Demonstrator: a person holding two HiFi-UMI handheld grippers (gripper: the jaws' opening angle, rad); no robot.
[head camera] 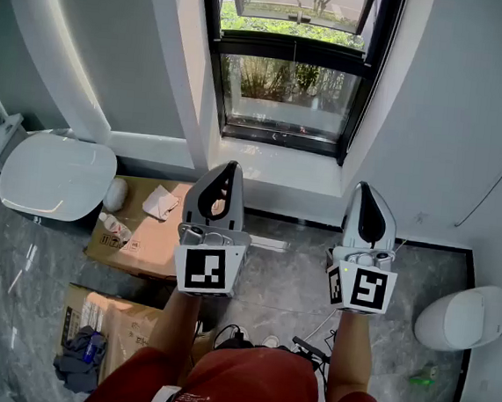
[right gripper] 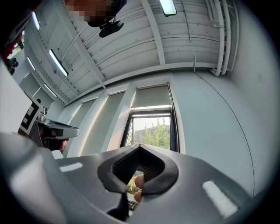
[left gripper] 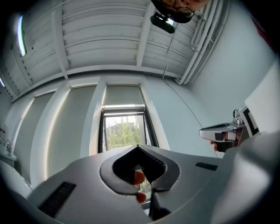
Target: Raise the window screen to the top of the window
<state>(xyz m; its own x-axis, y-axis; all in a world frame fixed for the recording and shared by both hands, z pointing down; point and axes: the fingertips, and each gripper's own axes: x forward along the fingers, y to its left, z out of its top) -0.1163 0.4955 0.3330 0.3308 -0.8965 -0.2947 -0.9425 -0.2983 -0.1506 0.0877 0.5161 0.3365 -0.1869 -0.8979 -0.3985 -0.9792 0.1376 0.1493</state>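
Observation:
A black-framed window [head camera: 288, 93] is set in the white wall ahead of me, with green trees behind the glass. In both gripper views a grey window screen [left gripper: 124, 95] [right gripper: 153, 96] covers only the window's upper part, and its pale bottom rail [left gripper: 124, 106] runs above the clear glass. My left gripper [head camera: 228, 165] [left gripper: 138, 146] is shut with nothing in it, held short of the window, below and left of it. My right gripper [head camera: 364, 187] [right gripper: 140, 145] is shut and empty too, level with the left one, below the window's right side. Neither touches the window.
A white toilet [head camera: 55, 177] stands at the left, next to a cardboard box [head camera: 142, 234] with crumpled paper on it. Another box [head camera: 107, 323] holding cloths lies nearer me. A white fixture [head camera: 460, 317] sits at the right, and cables [head camera: 308, 343] lie on the grey floor.

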